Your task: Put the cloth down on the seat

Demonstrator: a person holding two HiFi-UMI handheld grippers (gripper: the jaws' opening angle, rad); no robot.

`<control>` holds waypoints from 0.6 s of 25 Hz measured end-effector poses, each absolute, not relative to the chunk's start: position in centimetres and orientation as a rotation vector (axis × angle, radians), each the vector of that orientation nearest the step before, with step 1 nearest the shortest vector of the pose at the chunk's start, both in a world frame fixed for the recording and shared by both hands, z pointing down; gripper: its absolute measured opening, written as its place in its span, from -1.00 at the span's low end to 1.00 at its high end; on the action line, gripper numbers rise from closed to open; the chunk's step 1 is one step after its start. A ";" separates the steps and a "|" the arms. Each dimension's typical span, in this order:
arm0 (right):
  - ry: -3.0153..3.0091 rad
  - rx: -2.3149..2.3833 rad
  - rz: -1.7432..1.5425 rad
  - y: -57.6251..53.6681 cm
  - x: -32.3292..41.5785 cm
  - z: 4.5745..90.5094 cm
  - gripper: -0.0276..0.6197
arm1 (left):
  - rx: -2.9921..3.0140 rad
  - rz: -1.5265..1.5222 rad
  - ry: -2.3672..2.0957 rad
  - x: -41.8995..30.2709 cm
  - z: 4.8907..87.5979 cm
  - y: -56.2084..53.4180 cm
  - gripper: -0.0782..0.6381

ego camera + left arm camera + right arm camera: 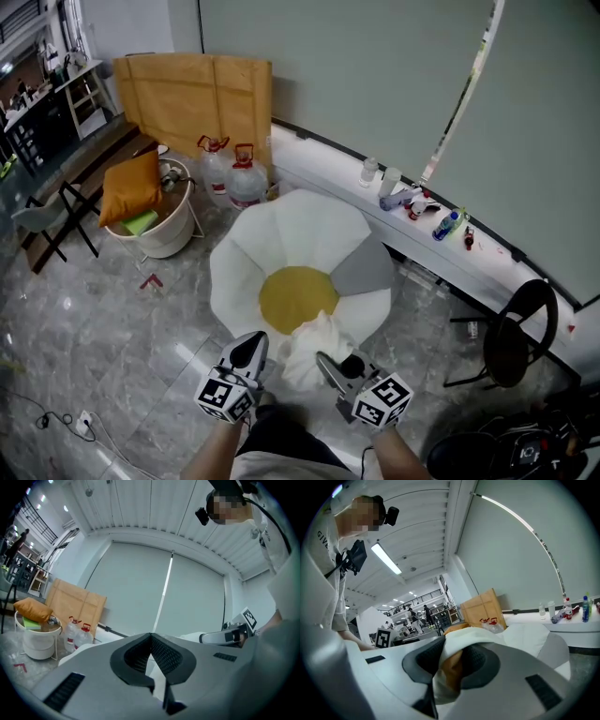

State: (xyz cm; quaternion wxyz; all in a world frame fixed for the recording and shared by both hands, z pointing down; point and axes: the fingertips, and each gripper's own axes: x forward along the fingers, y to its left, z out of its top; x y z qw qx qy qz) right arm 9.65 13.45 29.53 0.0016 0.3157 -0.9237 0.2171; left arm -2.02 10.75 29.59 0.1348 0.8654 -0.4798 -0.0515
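Gripping cloth [314,345], right tool [461,654]; bottles [448,225] labels unreadable.

left gripper [253,345], right gripper [325,360]: jaws clamped

Seat [291,234] on floor, mid-room; all bearings taken from it.
- Near edge: cloth [314,349]. Whether it rests on the seat, cannot tell.
- Left gripper [251,345] just left of the cloth, right gripper [328,362] just right of it; both on the near side of the seat.
- Behind and left: two jugs [246,186] side by side, close to the seat. Board [192,94] behind them, leaning on the wall.
- Left: tub [169,239], apart from the seat; cushion [129,187] in it, sticking out over the rim.
- Behind and right: ledge [328,159] along the wall; bottles [412,200] on it.
- Right, nearer: chair [514,333], in front of the ledge.
- Near left, well apart: cable [56,417] on the floor.
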 end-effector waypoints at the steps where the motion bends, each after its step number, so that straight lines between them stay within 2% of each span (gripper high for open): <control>1: -2.894 0.994 0.690 12.9 9.7 29.8 -0.62 | 2.501 -0.144 -1.392 -2.0 29.9 10.3 -0.74; 15: -2.872 0.964 0.716 3.8 8.6 32.9 -0.62 | 2.477 -0.125 -1.338 -2.4 33.9 0.3 -0.74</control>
